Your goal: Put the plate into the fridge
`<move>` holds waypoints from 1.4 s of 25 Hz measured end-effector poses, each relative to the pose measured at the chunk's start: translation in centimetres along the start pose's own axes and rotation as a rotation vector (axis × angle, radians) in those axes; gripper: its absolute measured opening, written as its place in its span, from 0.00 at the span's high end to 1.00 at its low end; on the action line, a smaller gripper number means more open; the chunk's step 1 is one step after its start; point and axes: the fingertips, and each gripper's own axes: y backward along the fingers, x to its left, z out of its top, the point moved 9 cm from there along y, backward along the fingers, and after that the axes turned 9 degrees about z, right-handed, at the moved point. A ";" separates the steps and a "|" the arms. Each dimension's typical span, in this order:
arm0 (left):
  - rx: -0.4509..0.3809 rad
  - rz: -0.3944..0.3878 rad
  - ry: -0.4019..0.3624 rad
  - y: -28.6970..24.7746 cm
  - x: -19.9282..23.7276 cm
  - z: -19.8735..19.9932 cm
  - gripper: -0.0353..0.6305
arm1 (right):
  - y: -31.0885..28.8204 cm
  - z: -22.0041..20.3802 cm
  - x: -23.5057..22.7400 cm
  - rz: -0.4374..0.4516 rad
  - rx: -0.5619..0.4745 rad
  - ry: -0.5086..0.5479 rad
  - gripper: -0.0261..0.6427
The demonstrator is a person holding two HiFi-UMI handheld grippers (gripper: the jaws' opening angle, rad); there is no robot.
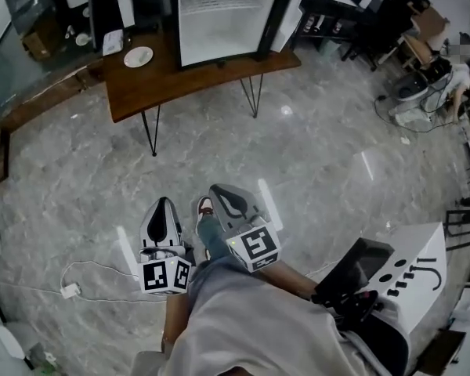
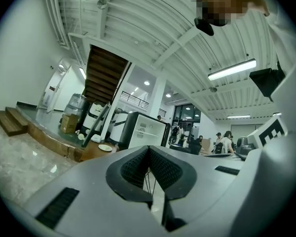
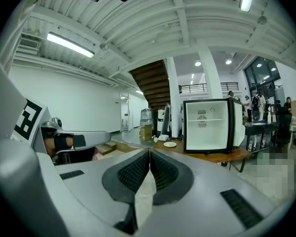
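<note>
Left gripper (image 1: 164, 202): pale grey shell; black pads (image 2: 133, 169) with a fine cross-hatched texture; white cube (image 1: 166, 275) with black square markers.
Right gripper (image 1: 217, 189): same colours.
Plate (image 1: 138, 56), far ahead of both grippers: plain white.
Fridge (image 1: 227, 18), ahead of the right gripper: black casing, white interior.
Table (image 1: 196, 75), ahead of the grippers: dark brown wood, black legs.
Floor (image 1: 321, 155), below the grippers: grey, marbled, glossy.

one white plate (image 1: 138, 56), one fridge (image 1: 227, 18), one wooden table (image 1: 180, 75), two grippers: left gripper (image 1: 163, 203), right gripper (image 1: 220, 191)
</note>
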 end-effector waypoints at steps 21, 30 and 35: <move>0.025 0.049 -0.067 -34.6 9.6 5.2 0.92 | -29.9 6.4 -21.3 0.087 -0.049 -0.067 0.93; -0.005 0.091 -0.038 -41.8 11.7 7.1 0.92 | -36.0 9.0 -26.4 0.106 -0.041 -0.064 0.93; 0.001 0.104 -0.017 -45.3 13.3 7.1 0.92 | -39.6 8.8 -28.3 0.124 0.003 -0.075 0.93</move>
